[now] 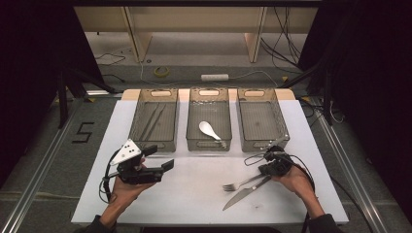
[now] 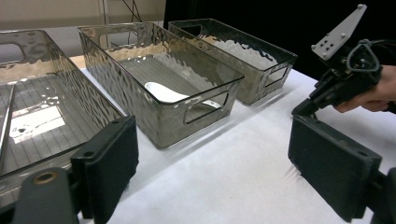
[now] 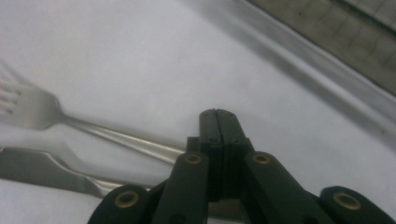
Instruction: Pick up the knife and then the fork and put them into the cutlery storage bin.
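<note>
White covering lies over the surface, the largest thing in the high view. Three smoky translucent bins stand in a row along its far half: the left bin holds thin dark sticks, the middle bin holds a white spoon, and the right bin has nothing visible inside.

Near the front left, the left hand-held gripper is held just above the surface, its jaws spread wide and released, with nothing between them; in the left gripper view they frame the middle bin.

At the front right, the right hand-held gripper points down at the surface with its jaws clenched flat together and nothing in them. Its tip hovers just beside the handle ends of a knife and a fork, which lie side by side on the surface in front of the right bin, the fork nearer the bins. Whether the tip touches the handles cannot be told.
</note>
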The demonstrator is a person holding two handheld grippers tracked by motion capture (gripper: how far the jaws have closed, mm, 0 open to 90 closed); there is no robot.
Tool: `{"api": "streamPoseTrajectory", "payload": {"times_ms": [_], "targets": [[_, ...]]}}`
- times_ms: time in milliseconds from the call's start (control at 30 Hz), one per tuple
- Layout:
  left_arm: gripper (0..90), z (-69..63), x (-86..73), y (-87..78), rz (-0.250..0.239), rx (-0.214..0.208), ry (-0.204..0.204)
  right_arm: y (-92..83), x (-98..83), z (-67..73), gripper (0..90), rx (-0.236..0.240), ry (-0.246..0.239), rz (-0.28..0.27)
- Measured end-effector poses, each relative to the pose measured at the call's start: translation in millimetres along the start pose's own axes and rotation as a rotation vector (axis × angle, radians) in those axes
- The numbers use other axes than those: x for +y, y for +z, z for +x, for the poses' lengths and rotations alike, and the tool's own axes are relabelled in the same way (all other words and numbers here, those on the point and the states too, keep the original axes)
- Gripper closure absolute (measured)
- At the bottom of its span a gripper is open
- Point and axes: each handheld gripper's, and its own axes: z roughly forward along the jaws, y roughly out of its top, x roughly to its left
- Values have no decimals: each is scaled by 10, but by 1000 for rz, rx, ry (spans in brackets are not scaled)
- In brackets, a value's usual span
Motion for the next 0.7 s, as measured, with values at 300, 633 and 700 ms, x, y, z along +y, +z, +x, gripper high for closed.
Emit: {"api": "streamPoseTrajectory", "payload": {"times_ms": [300,633,700], "targets": [[158,-8,0,6,3,1,1,-120,-214,85,900,1,-19,35],[158,-13,1,11,7,-2,6,-219,-282,144,808,-31,-71,43],[158,-13,1,14,7,-2,6,-307,-265,170,738,-18,-102,24]]}}
